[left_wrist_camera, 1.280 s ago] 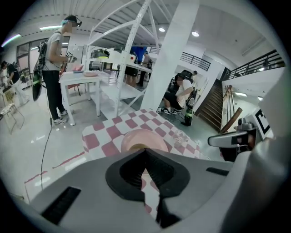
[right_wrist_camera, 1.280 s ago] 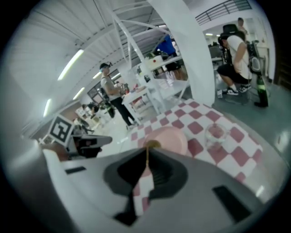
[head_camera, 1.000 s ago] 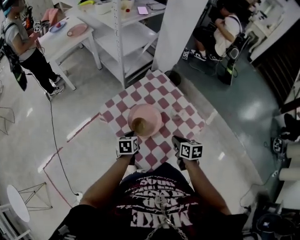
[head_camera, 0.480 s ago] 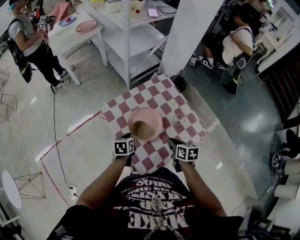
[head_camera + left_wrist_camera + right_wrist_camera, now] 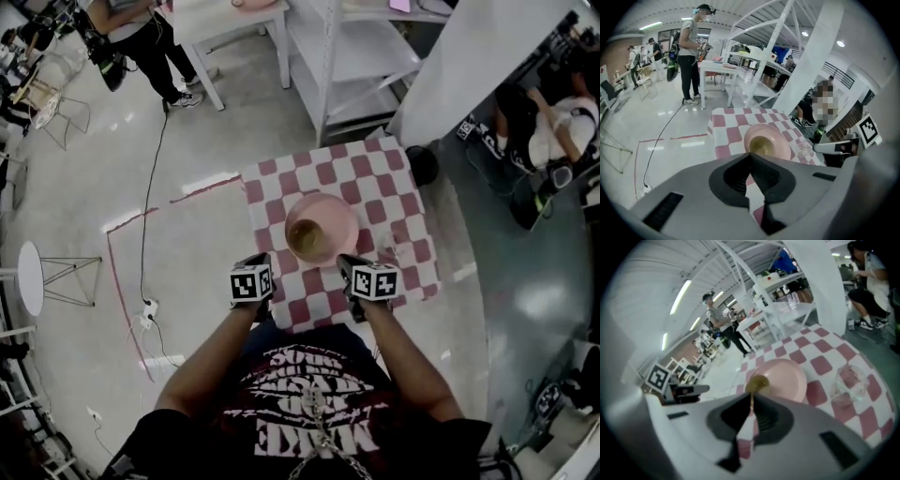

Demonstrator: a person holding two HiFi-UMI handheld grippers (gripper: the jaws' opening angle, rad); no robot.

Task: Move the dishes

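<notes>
A pink plate (image 5: 330,217) lies on the red-and-white checked table (image 5: 384,178), with a small olive-gold bowl (image 5: 307,242) standing on its near part. A clear glass (image 5: 387,251) stands to the plate's right. My left gripper (image 5: 262,263) is shut and empty at the table's near edge, just left of the plate. My right gripper (image 5: 347,265) is also shut and empty, just right of the bowl. In the left gripper view the plate (image 5: 776,139) and bowl (image 5: 762,147) lie straight beyond the closed jaws. The right gripper view shows plate (image 5: 785,378), bowl (image 5: 758,382) and glass (image 5: 847,383).
A white shelf rack (image 5: 352,47) and a white pillar (image 5: 469,56) stand beyond the table. A person (image 5: 141,33) stands at a white table far left; another sits at the right (image 5: 553,122). A cable (image 5: 145,234) and red tape run across the floor on the left.
Both grippers have come down and forward towards the table's near edge, now flanking the bowl more closely. The head view has swung, so the table sits further right.
</notes>
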